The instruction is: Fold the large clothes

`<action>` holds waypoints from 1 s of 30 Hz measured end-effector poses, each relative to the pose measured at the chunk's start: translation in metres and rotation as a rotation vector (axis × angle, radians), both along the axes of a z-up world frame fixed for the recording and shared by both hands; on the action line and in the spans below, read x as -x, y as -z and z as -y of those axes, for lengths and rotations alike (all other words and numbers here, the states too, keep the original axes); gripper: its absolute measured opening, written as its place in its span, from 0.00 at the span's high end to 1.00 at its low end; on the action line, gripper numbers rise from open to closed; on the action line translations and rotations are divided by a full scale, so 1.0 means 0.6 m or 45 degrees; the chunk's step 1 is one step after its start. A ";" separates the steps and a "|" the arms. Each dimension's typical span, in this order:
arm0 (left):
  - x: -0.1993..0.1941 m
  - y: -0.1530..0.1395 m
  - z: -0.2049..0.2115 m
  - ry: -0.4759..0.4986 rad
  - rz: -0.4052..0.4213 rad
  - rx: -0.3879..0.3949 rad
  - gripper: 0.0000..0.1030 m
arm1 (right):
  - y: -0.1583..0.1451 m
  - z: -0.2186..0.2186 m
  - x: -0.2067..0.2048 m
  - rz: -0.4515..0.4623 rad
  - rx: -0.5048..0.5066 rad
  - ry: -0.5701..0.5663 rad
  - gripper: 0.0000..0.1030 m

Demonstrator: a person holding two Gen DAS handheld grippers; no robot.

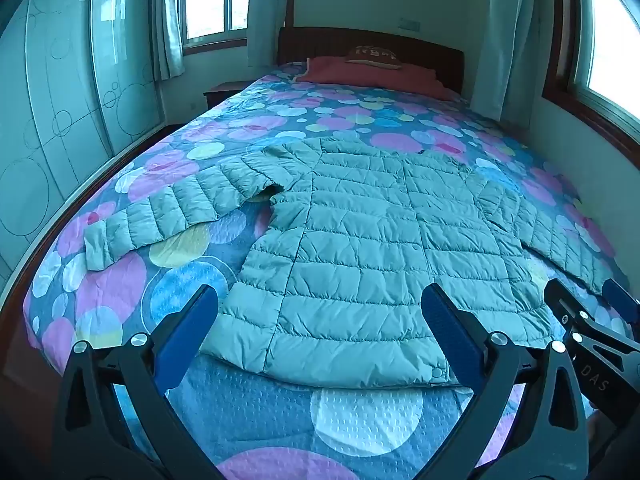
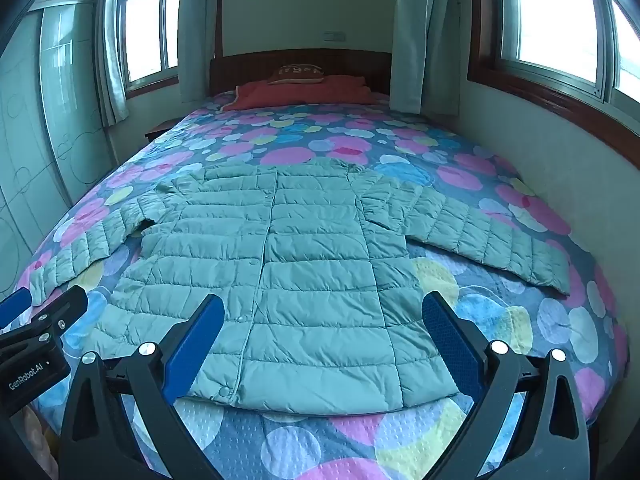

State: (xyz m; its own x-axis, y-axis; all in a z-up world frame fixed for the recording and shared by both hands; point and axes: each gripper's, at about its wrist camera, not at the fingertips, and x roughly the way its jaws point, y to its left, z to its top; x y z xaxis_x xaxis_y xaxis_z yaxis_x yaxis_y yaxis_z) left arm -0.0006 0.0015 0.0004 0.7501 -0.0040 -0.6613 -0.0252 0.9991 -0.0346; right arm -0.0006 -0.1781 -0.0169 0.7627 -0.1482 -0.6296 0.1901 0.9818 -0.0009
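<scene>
A pale green quilted puffer jacket (image 1: 360,240) (image 2: 288,264) lies flat and front up on the bed, collar toward the headboard, hem nearest me. Its left sleeve (image 1: 168,208) and right sleeve (image 2: 488,236) are spread out to the sides. My left gripper (image 1: 320,312) hovers open above the hem's left part, nothing between its blue pads. My right gripper (image 2: 324,316) hovers open above the hem's right part, also with nothing in it. Each gripper shows at the edge of the other's view, the right gripper (image 1: 592,312) and the left gripper (image 2: 44,308).
The bed (image 1: 280,420) carries a blue quilt with pink, yellow and white circles. A red pillow (image 2: 304,92) and a small cushion (image 2: 298,74) lie at the dark wooden headboard. A wall runs along the bed's right side, a wardrobe (image 1: 60,120) stands left, and curtained windows are behind.
</scene>
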 end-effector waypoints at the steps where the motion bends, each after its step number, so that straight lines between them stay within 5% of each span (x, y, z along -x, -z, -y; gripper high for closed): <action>1: 0.000 0.000 -0.001 -0.005 0.002 0.005 0.02 | 0.000 0.000 0.000 0.000 0.001 0.000 0.04; 30: 0.013 -0.007 -0.006 0.011 0.016 -0.009 0.02 | 0.002 -0.006 0.003 -0.002 -0.006 -0.006 0.04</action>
